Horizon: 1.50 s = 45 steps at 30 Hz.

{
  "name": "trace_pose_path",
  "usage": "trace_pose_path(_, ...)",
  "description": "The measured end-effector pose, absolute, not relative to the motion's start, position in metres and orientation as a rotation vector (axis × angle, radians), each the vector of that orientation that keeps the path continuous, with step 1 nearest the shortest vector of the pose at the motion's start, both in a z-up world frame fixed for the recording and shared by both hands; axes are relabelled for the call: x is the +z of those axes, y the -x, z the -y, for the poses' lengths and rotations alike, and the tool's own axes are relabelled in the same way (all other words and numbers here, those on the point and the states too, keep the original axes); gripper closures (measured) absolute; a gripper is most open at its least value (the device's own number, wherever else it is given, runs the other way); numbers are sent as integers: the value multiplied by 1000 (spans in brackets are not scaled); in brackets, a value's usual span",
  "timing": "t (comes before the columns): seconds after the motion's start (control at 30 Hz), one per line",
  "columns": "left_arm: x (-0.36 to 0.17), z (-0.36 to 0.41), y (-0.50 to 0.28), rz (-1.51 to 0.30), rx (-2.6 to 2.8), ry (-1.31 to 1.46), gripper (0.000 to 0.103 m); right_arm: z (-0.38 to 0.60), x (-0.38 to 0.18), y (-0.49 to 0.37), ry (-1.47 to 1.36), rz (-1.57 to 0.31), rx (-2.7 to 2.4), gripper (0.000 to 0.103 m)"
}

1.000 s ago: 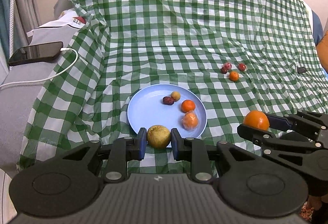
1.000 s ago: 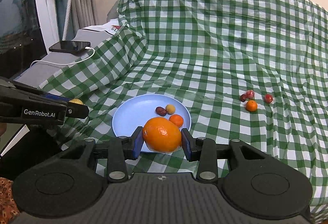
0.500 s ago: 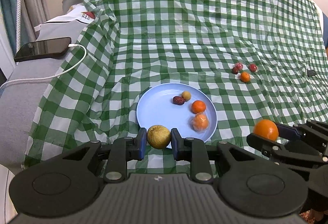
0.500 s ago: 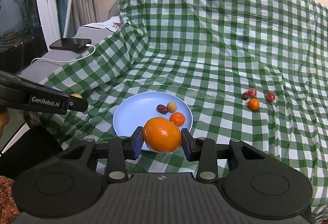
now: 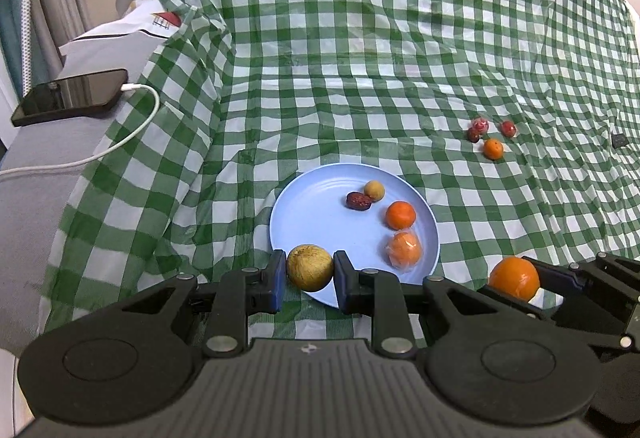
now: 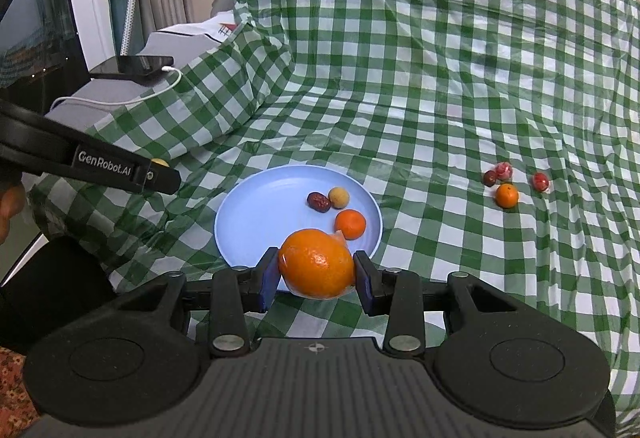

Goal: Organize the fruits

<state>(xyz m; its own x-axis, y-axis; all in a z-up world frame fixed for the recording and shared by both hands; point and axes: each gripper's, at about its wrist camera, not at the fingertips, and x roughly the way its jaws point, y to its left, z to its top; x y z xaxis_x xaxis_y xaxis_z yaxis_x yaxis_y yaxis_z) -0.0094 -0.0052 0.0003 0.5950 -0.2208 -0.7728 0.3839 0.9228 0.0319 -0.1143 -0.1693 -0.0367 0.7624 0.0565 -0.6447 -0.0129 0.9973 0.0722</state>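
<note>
A round pale-blue plastic plate (image 5: 304, 222) lies on the surface under a green-and-white checked plastic cloth (image 5: 360, 57), and everything else is placed from it. On the plate sit a small tan round fruit (image 5: 374, 190) and a dark red wrinkled date (image 5: 359, 201) touching each other toward its far side, a small orange mandarin (image 5: 400, 215) just nearer and to the right, and a plastic-wrapped orange fruit (image 5: 404, 247) near the right front rim.

The left gripper (image 5: 310, 280) hangs over the plate's near rim, its fingers (image 5: 276, 286) pressed on either side of a round yellow-brown rough-skinned fruit (image 5: 310, 267). The right gripper (image 6: 316, 278) is at the plate's near right edge, its fingers (image 6: 268, 280) clamped on a large orange (image 6: 316, 262) with a thin clear wrap.

Well beyond the plate to the right, on the cloth, lies a cluster: a small orange kumquat-like fruit (image 5: 493, 149) and three small red fruits (image 5: 480, 125). Far left of the plate, a black phone (image 5: 70, 95) with a white charging cable (image 5: 120, 141) rests on a grey ledge (image 5: 32, 205).
</note>
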Motion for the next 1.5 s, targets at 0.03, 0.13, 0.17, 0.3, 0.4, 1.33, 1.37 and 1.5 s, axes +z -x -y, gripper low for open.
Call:
trace_pose_path(0.03,-1,7,5,-872,-354,-209,76,168,-39,111,-66,-708,37,62)
trace_pose_path(0.13,-8,14,-9,-890,-352,-220,76,167,-44,98,-72,-722,43,62)
trace_pose_path(0.17,-11,17,-14,-896,-350,-224,76,167,-46,93,-74,-726,47,62)
trace_pose_path(0.3,-20,22,-32,-918,-345,-232,76,164,-55,76,-75,-749,62,62)
trace_pose_path(0.4,-28,24,-45,-936,-342,-240,76,161,-64,63,-74,-773,72,62)
trace_pose_path(1.33,-53,41,-89,-908,-325,-371,0,155,-86,7,4,-824,123,10)
trace_pose_path(1.37,-50,39,-83,-910,-322,-375,0,155,-82,14,2,-829,125,8)
trace_pose_path(1.5,-43,26,-55,-958,-294,-363,0,156,-72,42,-24,-865,133,4)
